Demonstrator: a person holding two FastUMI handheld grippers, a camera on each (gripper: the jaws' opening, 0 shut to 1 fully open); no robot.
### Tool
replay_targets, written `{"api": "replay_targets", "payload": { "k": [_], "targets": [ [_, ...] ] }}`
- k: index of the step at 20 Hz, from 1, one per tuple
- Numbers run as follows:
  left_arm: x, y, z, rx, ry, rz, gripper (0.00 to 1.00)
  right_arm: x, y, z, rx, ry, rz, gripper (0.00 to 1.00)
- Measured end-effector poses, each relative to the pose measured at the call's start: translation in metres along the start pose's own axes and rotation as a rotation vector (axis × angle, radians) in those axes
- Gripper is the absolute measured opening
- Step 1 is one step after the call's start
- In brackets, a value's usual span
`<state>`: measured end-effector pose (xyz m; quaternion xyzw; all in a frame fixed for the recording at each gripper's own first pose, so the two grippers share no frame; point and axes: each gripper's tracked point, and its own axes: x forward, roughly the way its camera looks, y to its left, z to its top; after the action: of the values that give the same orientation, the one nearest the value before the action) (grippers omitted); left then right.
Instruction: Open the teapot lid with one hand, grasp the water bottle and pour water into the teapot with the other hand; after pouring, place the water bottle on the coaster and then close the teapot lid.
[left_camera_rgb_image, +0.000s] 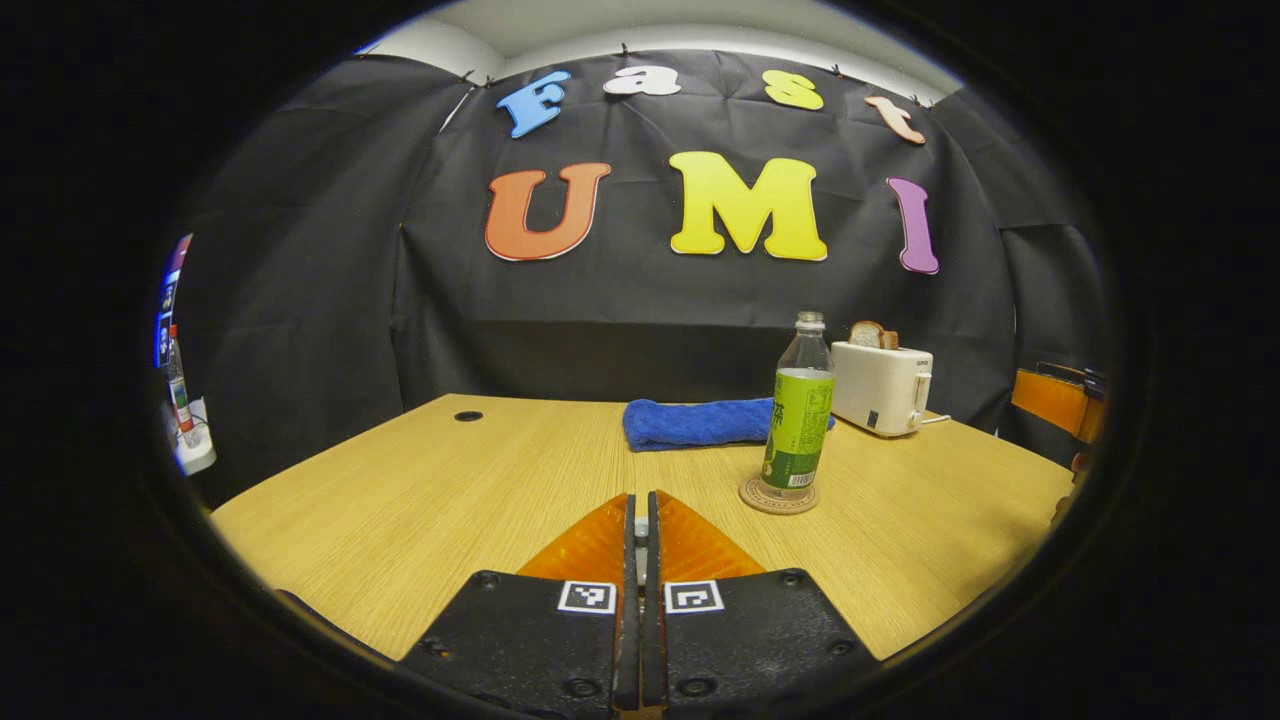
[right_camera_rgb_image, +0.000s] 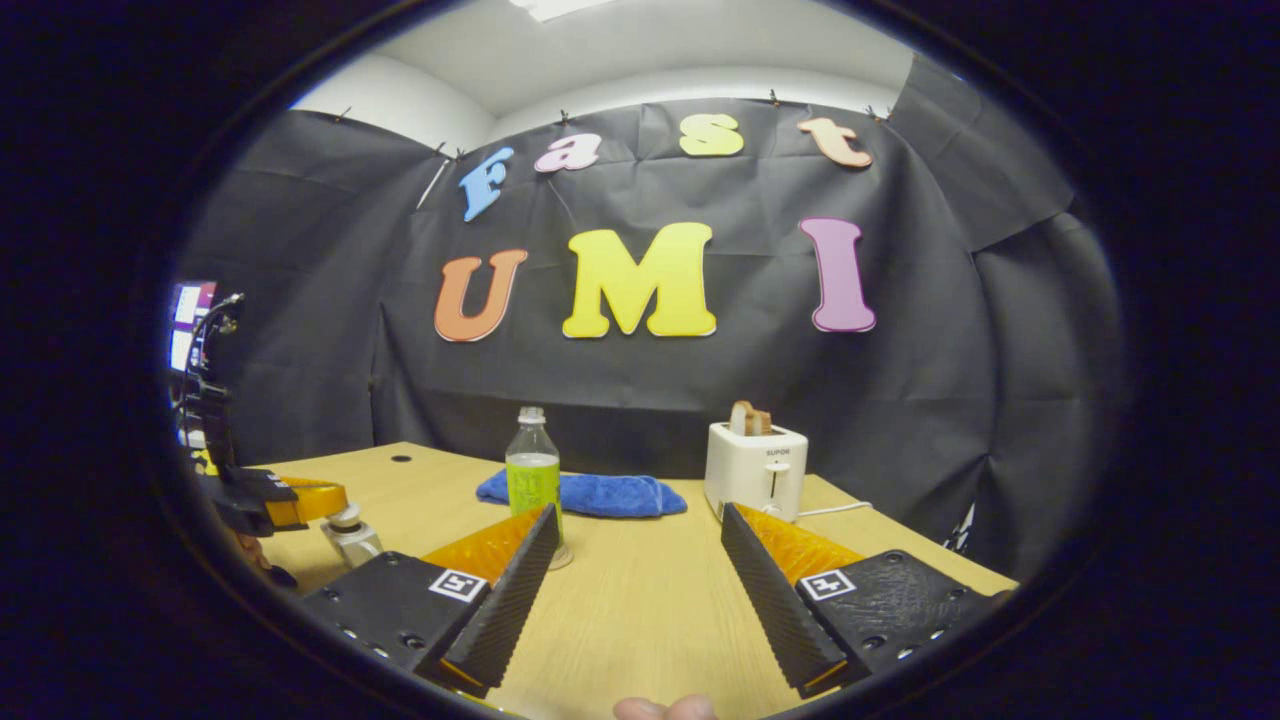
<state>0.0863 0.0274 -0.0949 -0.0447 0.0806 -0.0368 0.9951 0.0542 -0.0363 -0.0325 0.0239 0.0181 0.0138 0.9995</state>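
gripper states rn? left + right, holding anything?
Left gripper: fingers closed together; it seems to pinch something small and pale, likely the teapot lid knob.
Right gripper: open, holding nothing, facing the water bottle.

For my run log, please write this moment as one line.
water bottle upright on coaster | left gripper shut on teapot lid knob | right gripper open, empty | blue towel, toaster behind
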Motion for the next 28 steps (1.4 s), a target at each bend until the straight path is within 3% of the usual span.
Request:
{"api": "replay_targets", "payload": {
  "k": [28],
  "targets": [
    [-0.005, -0.002, -0.016, -0.013, 0.051, 0.037, 0.08, -0.007, -0.007, -0.010, 0.016, -0.005, 0.013, 0.97]
  ]
}}
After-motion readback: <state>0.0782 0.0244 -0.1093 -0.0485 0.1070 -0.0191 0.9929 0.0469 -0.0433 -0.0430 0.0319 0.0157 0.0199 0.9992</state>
